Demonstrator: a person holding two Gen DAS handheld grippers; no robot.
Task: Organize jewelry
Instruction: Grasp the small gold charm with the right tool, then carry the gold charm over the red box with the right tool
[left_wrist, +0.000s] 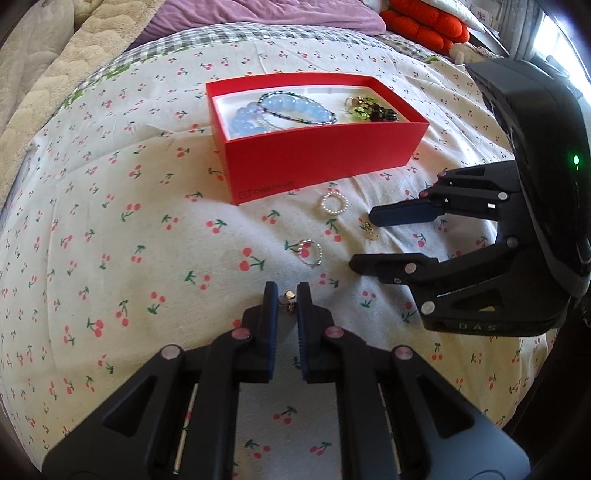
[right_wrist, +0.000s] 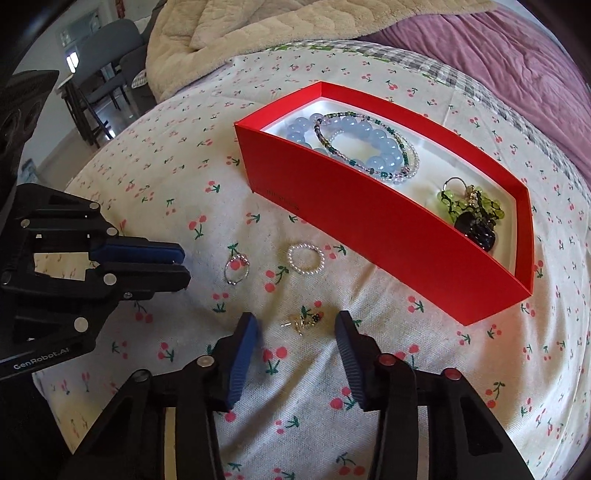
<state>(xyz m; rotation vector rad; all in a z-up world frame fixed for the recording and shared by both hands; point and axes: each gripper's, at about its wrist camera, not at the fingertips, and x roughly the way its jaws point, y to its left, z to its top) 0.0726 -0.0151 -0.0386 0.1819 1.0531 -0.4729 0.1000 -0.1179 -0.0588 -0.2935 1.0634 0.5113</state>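
- Left wrist view: the left tongs (left_wrist: 287, 293) are nearly closed, with a small gold-coloured piece (left_wrist: 289, 297) between the tips; whether the pads actually touch it cannot be told.
- Just ahead of those tips a wire ring with beads (left_wrist: 310, 252) lies on the cherry-print bedspread (left_wrist: 110, 258), and beyond it a pearl ring (left_wrist: 334, 202) sits close to the near wall of the red box (left_wrist: 325, 162).
- Inside the box lie a blue bead bracelet (left_wrist: 255, 118) with thinner beaded strands across it, and at the right end a cluster of green and black pieces (left_wrist: 373, 109).
- The right tongs (left_wrist: 364, 238) come in from the right with jaws spread, and a gold earring (left_wrist: 369, 230) lies on the bedspread in the gap between their tips.
- Right wrist view: the right tongs (right_wrist: 295, 323) are open wide, the gold earring (right_wrist: 303, 320) lying between the fingertips and touching neither.
- The pearl ring (right_wrist: 306, 259) and the wire ring (right_wrist: 236, 269) lie further ahead, apart from each other, in front of the red box (right_wrist: 388, 236).
- The left tongs (right_wrist: 184, 266) enter from the left, almost shut, near the wire ring.
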